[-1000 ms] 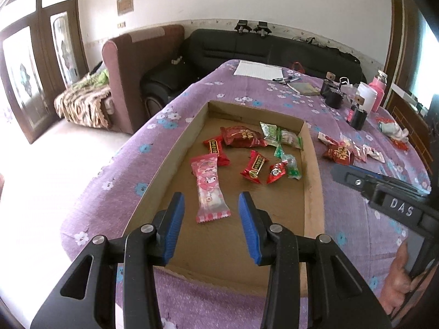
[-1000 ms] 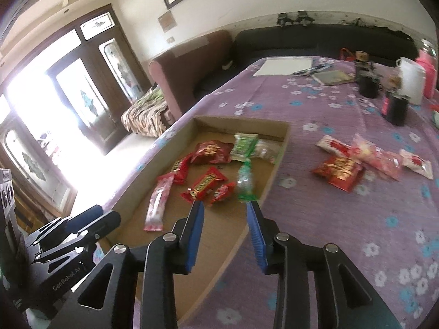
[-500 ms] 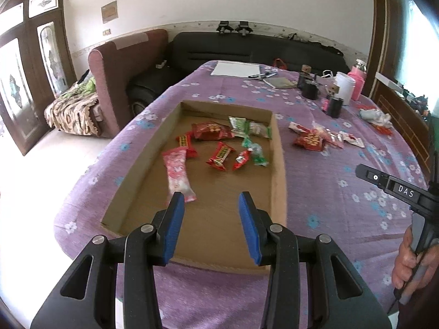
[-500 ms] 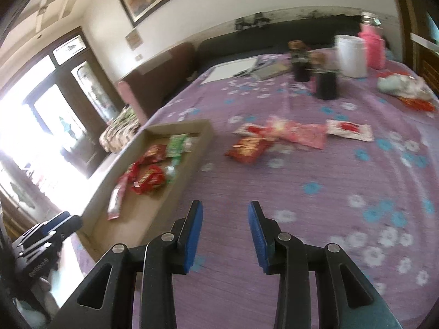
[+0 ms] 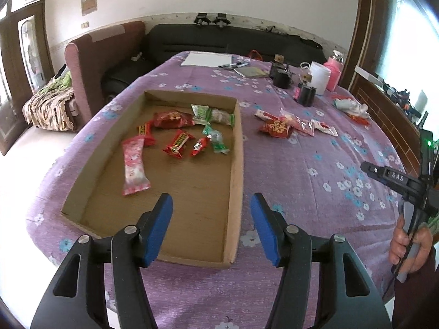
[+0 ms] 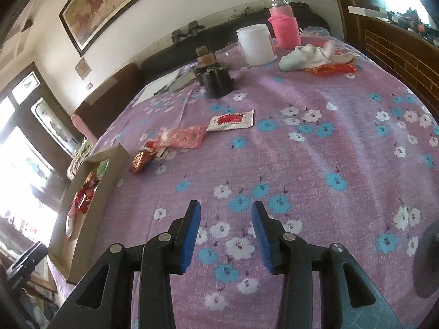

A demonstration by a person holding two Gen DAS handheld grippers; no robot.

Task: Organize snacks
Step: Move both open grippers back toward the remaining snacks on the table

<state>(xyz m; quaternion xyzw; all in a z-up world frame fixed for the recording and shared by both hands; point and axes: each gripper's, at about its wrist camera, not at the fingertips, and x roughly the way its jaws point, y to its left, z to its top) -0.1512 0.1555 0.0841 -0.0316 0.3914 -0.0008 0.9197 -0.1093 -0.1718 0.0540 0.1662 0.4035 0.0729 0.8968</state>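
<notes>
- While it hangs over the near end of the shallow brown cardboard tray, the left hand-held gripper has its blue-padded fingers spread wide, grasping nothing and touching nothing.
- Ahead of it, in the far half of the tray, lie a long pink snack packet, a red candy bar wrapper, a large red snack pouch, green-and-white packets and a small green candy; the near half of the tray floor is bare cardboard.
- The tray sits on a purple floral cloth covering the tabletop.
- To the right of the tray, on the cloth, a loose group of snacks waits: a shiny red packet, a pink translucent packet and a white sachet with a red picture.
- Further right, the right hand-held gripper is released too, its blue pads parted over bare cloth, empty, with the loose snacks well ahead and to its left.
- Beyond those snacks stand black cylindrical holders, a white plastic tub and a pink-sleeved bottle, with a crumpled white cloth to the right of them.
- Nothing lies between the right hand-held gripper and the loose snacks.
</notes>
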